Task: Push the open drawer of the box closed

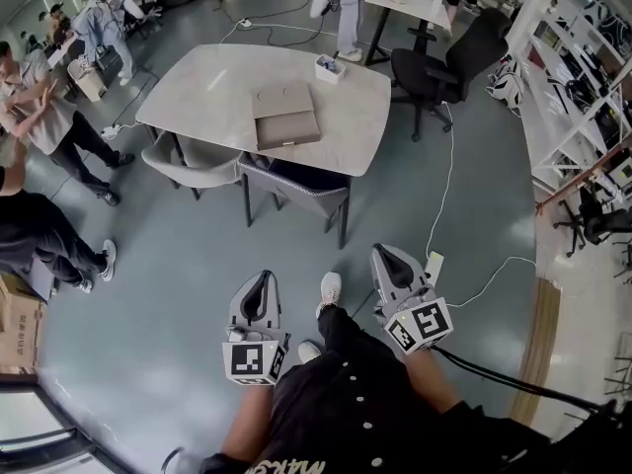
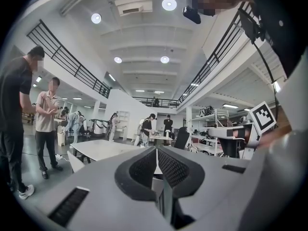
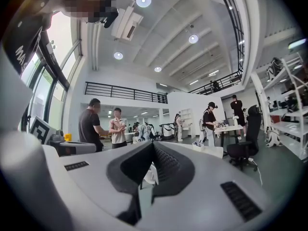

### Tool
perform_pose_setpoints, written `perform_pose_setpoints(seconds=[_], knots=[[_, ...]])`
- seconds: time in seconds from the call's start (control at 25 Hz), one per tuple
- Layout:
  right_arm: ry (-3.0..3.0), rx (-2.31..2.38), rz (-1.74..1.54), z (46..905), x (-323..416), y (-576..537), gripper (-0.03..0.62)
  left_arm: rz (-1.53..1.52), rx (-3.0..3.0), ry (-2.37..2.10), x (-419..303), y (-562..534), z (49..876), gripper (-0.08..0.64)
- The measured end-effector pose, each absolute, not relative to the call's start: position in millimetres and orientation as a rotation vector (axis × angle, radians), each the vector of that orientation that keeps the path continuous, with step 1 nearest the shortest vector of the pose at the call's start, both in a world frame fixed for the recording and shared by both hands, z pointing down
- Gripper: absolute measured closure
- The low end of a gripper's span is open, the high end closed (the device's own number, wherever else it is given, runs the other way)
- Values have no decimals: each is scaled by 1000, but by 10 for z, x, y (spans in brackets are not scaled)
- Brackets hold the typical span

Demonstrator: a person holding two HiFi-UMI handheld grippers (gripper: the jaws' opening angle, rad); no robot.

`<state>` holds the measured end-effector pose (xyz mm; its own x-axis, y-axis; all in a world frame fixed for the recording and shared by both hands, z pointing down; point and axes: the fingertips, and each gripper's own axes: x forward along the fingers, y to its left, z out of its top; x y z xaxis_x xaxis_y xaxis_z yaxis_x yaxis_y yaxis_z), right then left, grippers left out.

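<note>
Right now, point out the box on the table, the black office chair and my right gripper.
box [image 1: 284,102], head view, top face
black office chair [image 1: 420,67], head view, seat
right gripper [image 1: 386,254], head view, closed tips

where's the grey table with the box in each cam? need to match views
Head view: grey table at top centre, tan box on it.
Left gripper view: grey table shows left of the left claw.
Right gripper view: only a pale strip right of the right claw, likely the table's end.
Shared landmark: black office chair, right of the table everywhere.
</note>
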<state>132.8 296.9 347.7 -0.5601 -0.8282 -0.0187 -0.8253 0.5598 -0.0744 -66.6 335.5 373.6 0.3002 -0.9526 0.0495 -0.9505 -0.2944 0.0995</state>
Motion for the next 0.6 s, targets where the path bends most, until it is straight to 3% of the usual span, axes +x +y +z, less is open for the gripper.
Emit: perform_pose_setpoints(seconds=[0.6], knots=[[2772,-1398,-102,3638,1089,1643,595,4,2419,-1833,-883,2137,3807,541]])
